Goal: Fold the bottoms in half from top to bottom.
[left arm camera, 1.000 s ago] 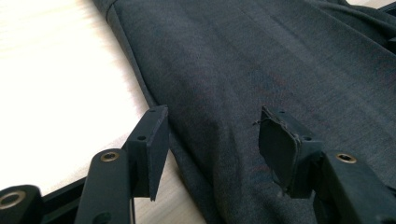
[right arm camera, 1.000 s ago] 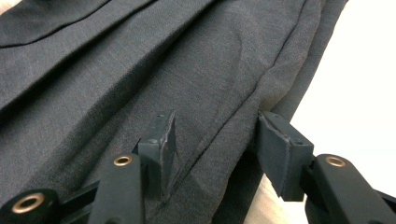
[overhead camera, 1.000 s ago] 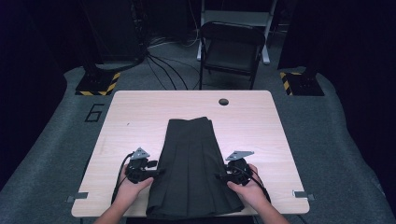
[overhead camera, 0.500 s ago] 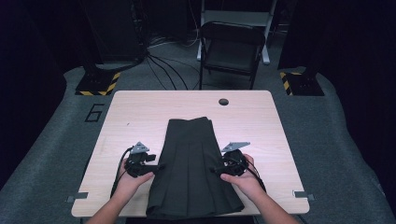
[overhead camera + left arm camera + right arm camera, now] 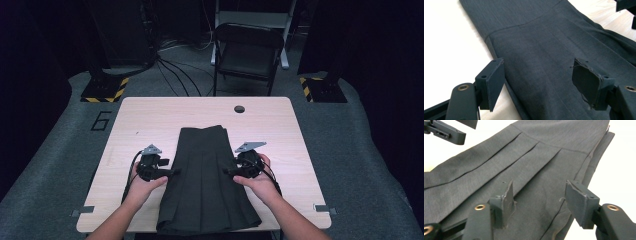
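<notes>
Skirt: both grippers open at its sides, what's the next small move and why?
Probably close each hand-held gripper on its own side edge. The dark pleated skirt lies flat on the table; the left hand-held gripper and right hand-held gripper hang open over its edges, cloth beneath unpinched. The left's jaws have just been opening, the right's closing.

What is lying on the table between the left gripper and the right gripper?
The dark pleated skirt lies flat between the left gripper and the right gripper. The high view shows this; both grippers are open at its side edges.
</notes>
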### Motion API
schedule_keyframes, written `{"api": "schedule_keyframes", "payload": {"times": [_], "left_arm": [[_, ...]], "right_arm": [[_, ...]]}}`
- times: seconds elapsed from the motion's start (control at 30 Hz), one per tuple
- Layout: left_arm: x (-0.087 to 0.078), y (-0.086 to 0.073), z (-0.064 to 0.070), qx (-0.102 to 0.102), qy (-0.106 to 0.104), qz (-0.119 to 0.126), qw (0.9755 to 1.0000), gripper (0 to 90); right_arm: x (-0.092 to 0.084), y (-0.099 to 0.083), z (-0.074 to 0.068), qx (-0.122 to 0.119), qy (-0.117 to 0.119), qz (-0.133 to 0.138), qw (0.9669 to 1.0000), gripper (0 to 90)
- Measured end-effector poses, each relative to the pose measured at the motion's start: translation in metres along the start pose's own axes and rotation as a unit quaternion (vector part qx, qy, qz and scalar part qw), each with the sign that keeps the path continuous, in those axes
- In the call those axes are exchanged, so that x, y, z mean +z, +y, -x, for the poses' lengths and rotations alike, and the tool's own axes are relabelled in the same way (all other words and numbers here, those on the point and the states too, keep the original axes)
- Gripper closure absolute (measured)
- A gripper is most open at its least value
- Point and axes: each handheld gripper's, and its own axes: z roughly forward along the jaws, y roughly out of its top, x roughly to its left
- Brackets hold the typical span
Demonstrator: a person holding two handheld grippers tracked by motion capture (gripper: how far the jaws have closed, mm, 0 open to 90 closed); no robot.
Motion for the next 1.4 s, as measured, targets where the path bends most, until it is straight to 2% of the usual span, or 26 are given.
{"api": "schedule_keyframes", "payload": {"times": [0.1,0.17,0.2,0.3,0.5,0.53,0.67,0.7,0.73,0.77,0.83,0.87,0.97,1.0,1.07,1.17,1.33,1.37,1.4], "left_arm": [[0.001,0.006,0.0,0.011,0.003,-0.005,0.9999,29.0],[0.003,0.01,0.0,0.019,0.002,-0.007,0.9998,30.7],[0.006,0.014,0.0,0.029,0.004,-0.008,0.9996,32.8],[0.007,0.019,-0.001,0.034,0.0,-0.01,0.9994,36.1],[0.014,0.029,-0.005,0.036,-0.001,0.009,0.9993,43.4],[0.017,0.032,-0.007,0.028,-0.001,0.005,0.9996,43.8],[0.019,0.036,-0.012,0.024,0.002,0.009,0.9997,45.5],[0.02,0.036,-0.013,0.015,0.005,0.013,0.9998,45.5],[0.021,0.037,-0.016,0.019,0.005,0.014,0.9997,45.6],[0.022,0.037,-0.016,0.012,0.007,0.016,0.9998,45.9],[0.025,0.039,-0.021,0.012,0.012,0.011,0.9998,46.1],[0.028,0.039,-0.024,0.005,0.015,0.014,0.9998,46.4],[0.031,0.039,-0.028,0.002,0.017,0.013,0.9998,46.6],[0.036,0.038,-0.031,-0.001,0.025,0.011,0.9996,46.6],[0.039,0.038,-0.033,-0.001,0.025,0.011,0.9996,46.6],[0.045,0.037,-0.037,-0.002,0.032,0.006,0.9995,46.4],[0.055,0.035,-0.044,-0.007,0.048,0.005,0.9988,45.9],[0.057,0.034,-0.045,-0.013,0.051,0.008,0.9986,45.9],[0.06,0.034,-0.045,-0.018,0.053,0.012,0.9984,45.9]], "right_arm": [[0.0,0.005,0.003,-0.012,-0.003,0.003,0.9999,45.9],[0.0,0.009,0.004,-0.009,0.0,0.002,1.0,50.4],[0.002,0.012,0.006,-0.013,-0.002,0.0,0.9999,51.0],[0.007,0.016,0.009,-0.024,-0.003,-0.003,0.9997,53.9],[0.015,0.022,0.012,-0.03,0.002,-0.006,0.9995,56.3],[0.018,0.024,0.015,-0.03,0.006,-0.009,0.9995,57.7],[0.025,0.027,0.02,-0.024,0.007,-0.01,0.9996,58.4],[0.025,0.027,0.02,-0.024,0.007,-0.01,0.9996,58.4],[0.027,0.027,0.021,-0.023,0.004,-0.009,0.9997,59.1],[0.029,0.027,0.022,-0.021,0.007,-0.014,0.9997,59.5],[0.035,0.026,0.025,-0.024,0.003,-0.014,0.9996,59.9],[0.04,0.026,0.028,-0.021,-0.002,-0.019,0.9996,59.8],[0.044,0.026,0.032,-0.017,-0.011,-0.02,0.9996,59.3],[0.048,0.025,0.035,0.0,-0.023,-0.025,0.9994,58.7],[0.05,0.025,0.038,-0.002,-0.027,-0.022,0.9994,58.7],[0.057,0.023,0.047,0.008,-0.044,-0.027,0.9986,58.3],[0.064,0.02,0.053,0.018,-0.057,-0.036,0.9975,56.5],[0.068,0.018,0.054,0.031,-0.058,-0.038,0.9971,55.1],[0.068,0.018,0.054,0.031,-0.058,-0.038,0.9971,55.1]]}}
